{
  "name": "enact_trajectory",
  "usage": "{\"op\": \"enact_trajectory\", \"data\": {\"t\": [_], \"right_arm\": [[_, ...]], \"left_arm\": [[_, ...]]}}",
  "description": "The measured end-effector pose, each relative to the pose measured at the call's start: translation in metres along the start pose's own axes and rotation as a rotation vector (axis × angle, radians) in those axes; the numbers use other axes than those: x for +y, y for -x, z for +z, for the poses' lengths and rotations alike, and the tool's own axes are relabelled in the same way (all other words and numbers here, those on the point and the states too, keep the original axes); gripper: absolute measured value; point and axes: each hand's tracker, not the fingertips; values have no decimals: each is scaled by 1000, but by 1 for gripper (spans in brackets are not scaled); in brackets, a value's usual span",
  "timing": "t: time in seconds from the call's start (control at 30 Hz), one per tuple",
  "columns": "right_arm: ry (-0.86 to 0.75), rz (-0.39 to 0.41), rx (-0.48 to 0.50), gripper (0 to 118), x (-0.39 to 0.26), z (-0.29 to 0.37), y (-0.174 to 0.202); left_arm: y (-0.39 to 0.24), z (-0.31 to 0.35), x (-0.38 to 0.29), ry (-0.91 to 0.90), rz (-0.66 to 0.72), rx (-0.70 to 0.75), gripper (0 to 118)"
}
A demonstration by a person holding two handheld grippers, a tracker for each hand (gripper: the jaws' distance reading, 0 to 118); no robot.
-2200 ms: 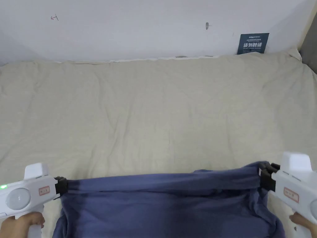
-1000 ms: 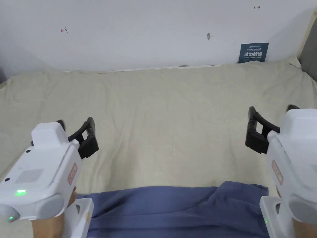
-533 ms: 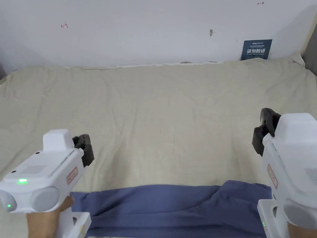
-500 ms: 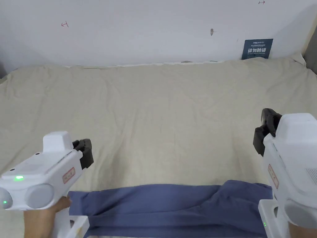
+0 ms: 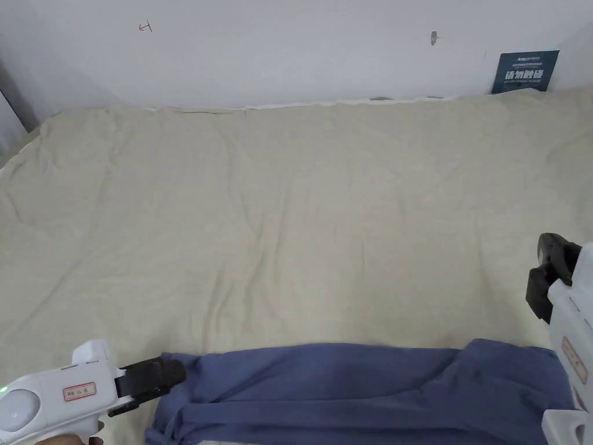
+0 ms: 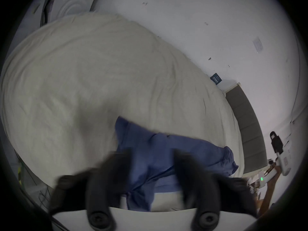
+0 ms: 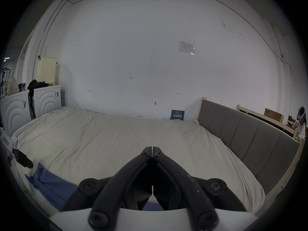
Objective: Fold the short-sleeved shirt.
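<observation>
The blue short-sleeved shirt (image 5: 359, 388) lies as a long folded band along the near edge of the bed, also seen in the left gripper view (image 6: 166, 151) and the right gripper view (image 7: 48, 183). My left gripper (image 5: 168, 371) is low at the shirt's left end. In its own view the left gripper (image 6: 151, 159) is blurred, its jaws apart, with blue cloth showing in the gap. My right gripper (image 5: 550, 272) hovers above the sheet, past the shirt's right end. Its jaws (image 7: 152, 149) are pressed together with nothing between them.
A wrinkled beige sheet (image 5: 289, 220) covers the bed beyond the shirt. A white wall with a small blue sign (image 5: 524, 71) runs along the far side. A grey padded headboard (image 7: 250, 139) borders the right end, and white cabinets (image 7: 46, 99) stand at the left end.
Both grippers let go of the shirt and rose. Since half a second ago, the left gripper has dropped to the shirt's left end with its jaws apart. The right gripper stays raised and shut.
</observation>
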Motion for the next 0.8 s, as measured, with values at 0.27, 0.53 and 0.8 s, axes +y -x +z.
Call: {"op": "enact_trajectory", "data": {"t": [0.27, 0.53, 0.8], "right_arm": [[74, -1, -4, 1, -12, -11, 10], [101, -5, -3, 2, -14, -11, 13], [89, -36, -3, 2, -12, 0, 5]], "left_arm": [[29, -36, 0, 86, -3, -47, 95], [24, -52, -12, 100, -165, 27, 50], [-6, -50, -26, 51, -299, 138, 9]]}}
